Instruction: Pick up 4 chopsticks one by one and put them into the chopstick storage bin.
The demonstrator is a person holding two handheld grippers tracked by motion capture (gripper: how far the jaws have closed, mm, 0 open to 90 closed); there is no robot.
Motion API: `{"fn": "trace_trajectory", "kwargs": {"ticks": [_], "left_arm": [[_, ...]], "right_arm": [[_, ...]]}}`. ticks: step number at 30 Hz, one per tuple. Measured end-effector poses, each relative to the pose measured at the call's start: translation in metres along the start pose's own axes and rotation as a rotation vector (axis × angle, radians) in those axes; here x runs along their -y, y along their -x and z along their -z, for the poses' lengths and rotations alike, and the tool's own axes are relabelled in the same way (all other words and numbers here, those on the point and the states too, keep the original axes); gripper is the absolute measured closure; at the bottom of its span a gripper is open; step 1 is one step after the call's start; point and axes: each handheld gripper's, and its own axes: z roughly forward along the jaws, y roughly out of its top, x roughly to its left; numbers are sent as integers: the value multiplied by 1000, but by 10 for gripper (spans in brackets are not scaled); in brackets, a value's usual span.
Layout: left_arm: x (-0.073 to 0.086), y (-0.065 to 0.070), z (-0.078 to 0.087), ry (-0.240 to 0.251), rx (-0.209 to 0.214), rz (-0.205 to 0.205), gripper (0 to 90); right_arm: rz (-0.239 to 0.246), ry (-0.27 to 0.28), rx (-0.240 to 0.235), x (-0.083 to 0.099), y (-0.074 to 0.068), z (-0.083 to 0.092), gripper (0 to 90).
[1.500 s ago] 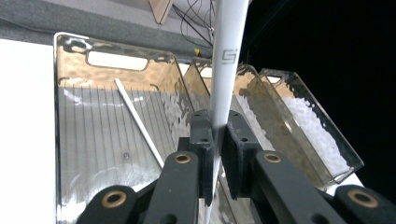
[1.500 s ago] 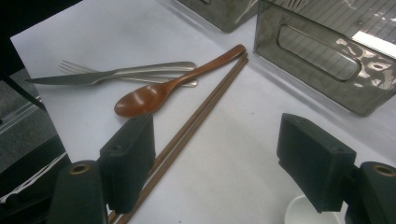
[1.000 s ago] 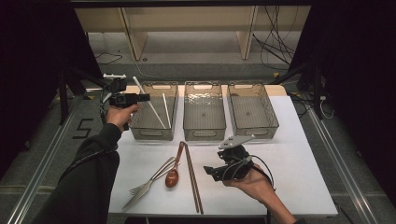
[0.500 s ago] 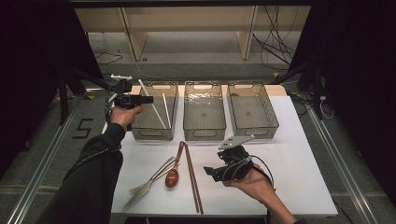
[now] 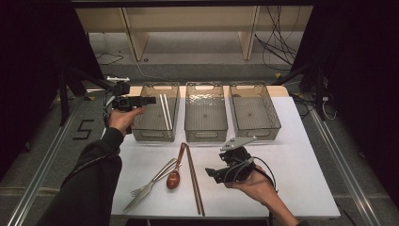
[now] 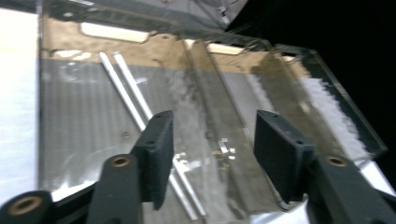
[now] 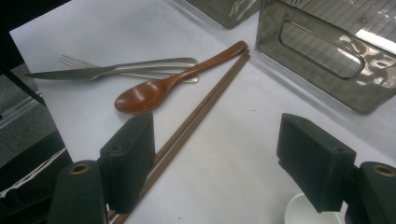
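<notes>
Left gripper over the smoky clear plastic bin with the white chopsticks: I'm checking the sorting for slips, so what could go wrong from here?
1. The left gripper, jaws just opened and empty, hangs low over the left smoky plastic bin; withdrawing carelessly could clip its rim.
2. The pair of white chopsticks lies slanted in that bin; another item dropped in could land across it.
3. The brown wooden spoon rests against the brown wooden chopsticks and overlaps the steel fork; the open right gripper might drag neighbours.

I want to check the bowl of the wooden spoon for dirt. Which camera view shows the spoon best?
The right gripper view: the wooden spoon lies close and sharp, bowl up, its handle running along the brown chopsticks. The high view shows the spoon whole but small, between the fork and the chopsticks.
</notes>
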Motion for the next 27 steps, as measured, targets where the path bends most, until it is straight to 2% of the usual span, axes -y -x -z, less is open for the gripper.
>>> {"fn": "trace_trajectory", "kwargs": {"ticks": [4,8,12,13,15,19,23,27], "left_arm": [[7,13,18,54,67,-22,343],[18,33,37,65,121,-100,276],[37,48,54,76,178,-160,232],[43,51,57,86,186,-164,232],[51,56,60,68,185,-193,224],[67,66,65,62,208,-238,209],[82,70,67,54,196,-294,203],[96,67,68,51,199,-304,191]], "right_arm": [[-1,-6,5,0,0,-1,288],[0,-12,9,0,-2,-2,287],[3,-18,14,-1,-3,-4,287],[3,-22,13,-1,-4,-4,287],[7,-32,16,-1,-5,-6,287],[12,-48,19,-2,-9,-10,287],[16,-61,22,-2,-10,-16,286],[16,-76,25,-3,-12,-19,286]]}}
